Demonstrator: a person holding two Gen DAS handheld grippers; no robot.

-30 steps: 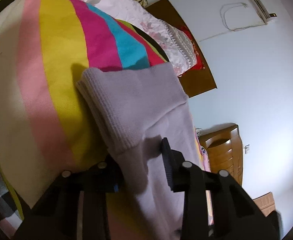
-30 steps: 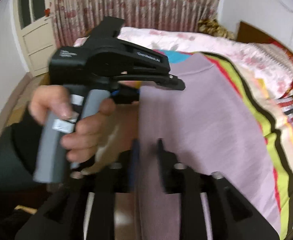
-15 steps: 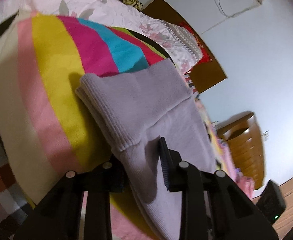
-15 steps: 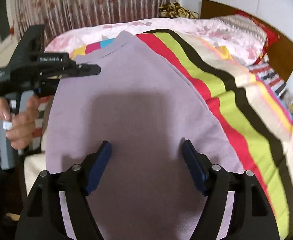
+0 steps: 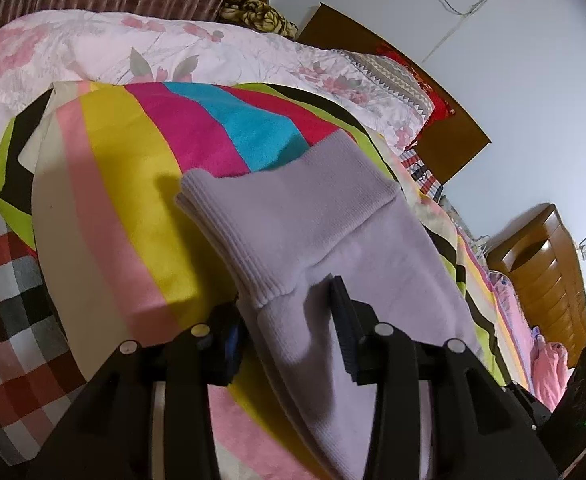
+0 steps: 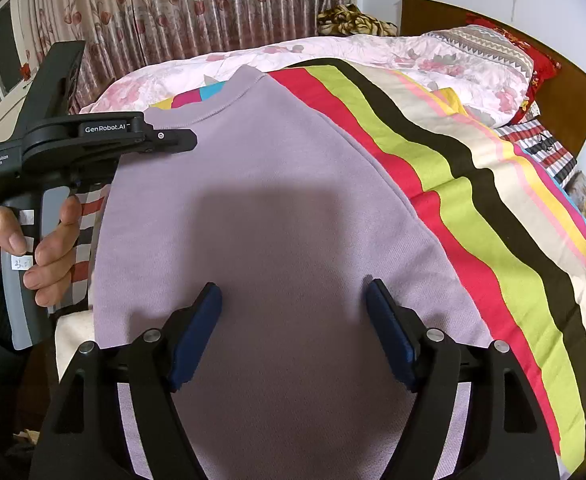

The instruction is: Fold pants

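The lilac pants (image 6: 261,200) lie folded and flat on the striped blanket (image 6: 493,208) on the bed. Their ribbed cuffs (image 5: 277,216) are at the far end. My left gripper (image 5: 289,312) is shut on the pants' edge just below the ribbed cuff, with cloth running between the fingers. It also shows in the right wrist view (image 6: 165,142) at the pants' left side. My right gripper (image 6: 293,312) is open and empty, its blue pads (image 6: 197,332) spread wide just above the near part of the pants.
A pink floral quilt (image 6: 333,56) lies at the far end of the bed by the wooden headboard (image 6: 553,92). A checked cloth (image 5: 9,300) lies left of the blanket. A wooden dresser (image 5: 549,276) stands by the wall. Curtains (image 6: 213,4) hang behind.
My right gripper has opened and let go of the pants, which now lie flat. It drew back from the left gripper. The left gripper keeps its hold on the cuff edge.
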